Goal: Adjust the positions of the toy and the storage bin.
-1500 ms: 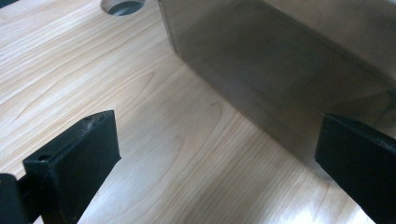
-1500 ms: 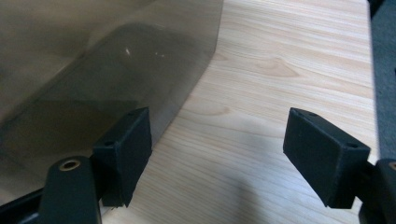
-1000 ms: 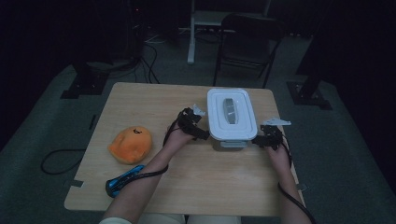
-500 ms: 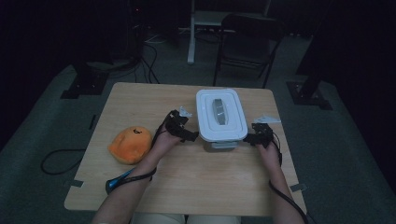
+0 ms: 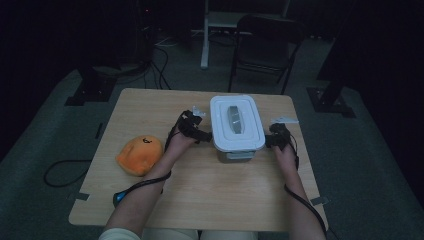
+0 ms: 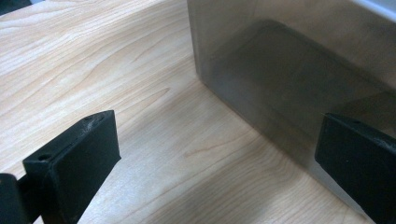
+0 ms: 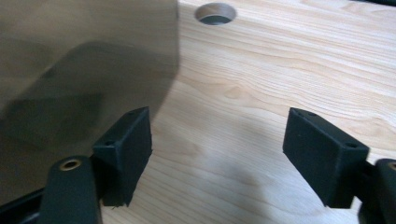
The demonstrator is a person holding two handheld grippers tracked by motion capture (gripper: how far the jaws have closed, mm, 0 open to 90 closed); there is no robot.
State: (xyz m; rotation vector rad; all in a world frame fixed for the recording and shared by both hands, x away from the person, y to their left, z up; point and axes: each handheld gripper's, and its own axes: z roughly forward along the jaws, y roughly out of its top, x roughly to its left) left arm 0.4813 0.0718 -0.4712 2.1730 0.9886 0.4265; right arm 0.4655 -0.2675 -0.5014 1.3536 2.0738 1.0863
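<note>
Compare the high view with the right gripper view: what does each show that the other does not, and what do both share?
The high view alone gives the box's white lid, the orange soft toy, the left tongs, the person's forearms and the chair behind the table. The right gripper view alone gives a round hole in the tabletop and the right tongs standing open over bare wood. Both share the translucent box and the wooden table.

The lidded storage box (image 5: 236, 129) is rectangular, with translucent grey walls and a white lid bearing a grey handle in its middle. It stands upright, lid shut, well right of the orange plush toy (image 5: 140, 155).
</note>
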